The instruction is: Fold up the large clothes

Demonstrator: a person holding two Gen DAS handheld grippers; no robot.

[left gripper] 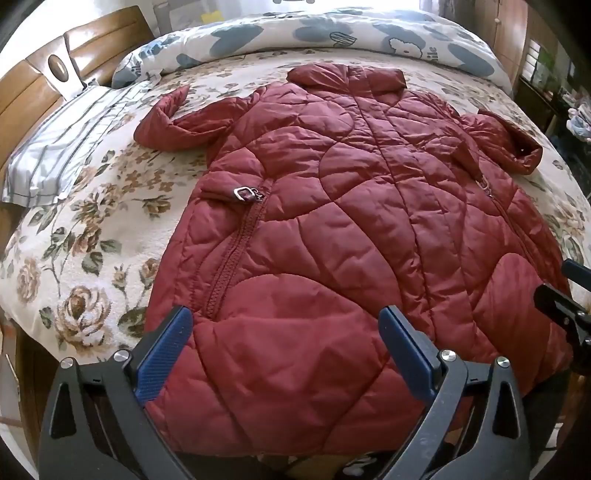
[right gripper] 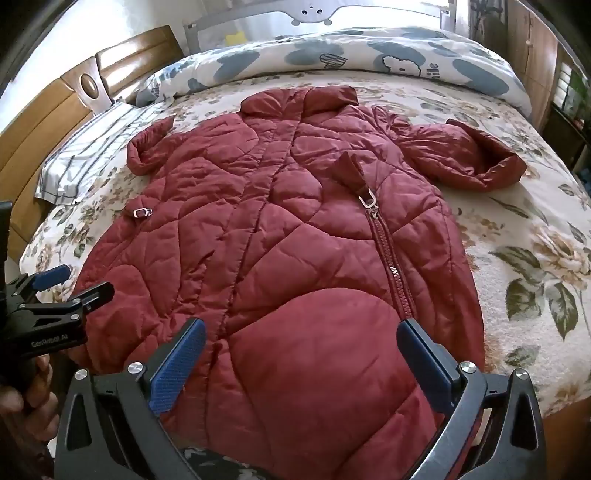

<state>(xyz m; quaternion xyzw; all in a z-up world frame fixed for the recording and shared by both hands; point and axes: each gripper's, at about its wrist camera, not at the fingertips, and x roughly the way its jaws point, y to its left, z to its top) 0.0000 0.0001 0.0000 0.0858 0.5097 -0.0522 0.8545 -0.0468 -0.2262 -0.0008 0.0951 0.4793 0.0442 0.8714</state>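
A dark red quilted coat (left gripper: 332,203) (right gripper: 277,240) lies spread out flat on the floral bedspread (left gripper: 85,229), collar (left gripper: 343,75) at the far end and both sleeves bent out to the sides. My left gripper (left gripper: 286,332) hovers over the near left part of the hem, open, with nothing between its blue pads (left gripper: 166,354). Over the near right part of the hem my right gripper (right gripper: 301,350) hangs just as wide open and empty. Each gripper shows at the edge of the other's view: right gripper (left gripper: 565,286), left gripper (right gripper: 74,286).
A striped pillow (left gripper: 62,147) lies left of the coat by the wooden headboard (left gripper: 33,85). A rolled blue-patterned duvet (left gripper: 332,33) runs along the far side. Bare bedspread shows right of the coat (right gripper: 517,240). A hand (right gripper: 22,387) holds the left gripper's handle.
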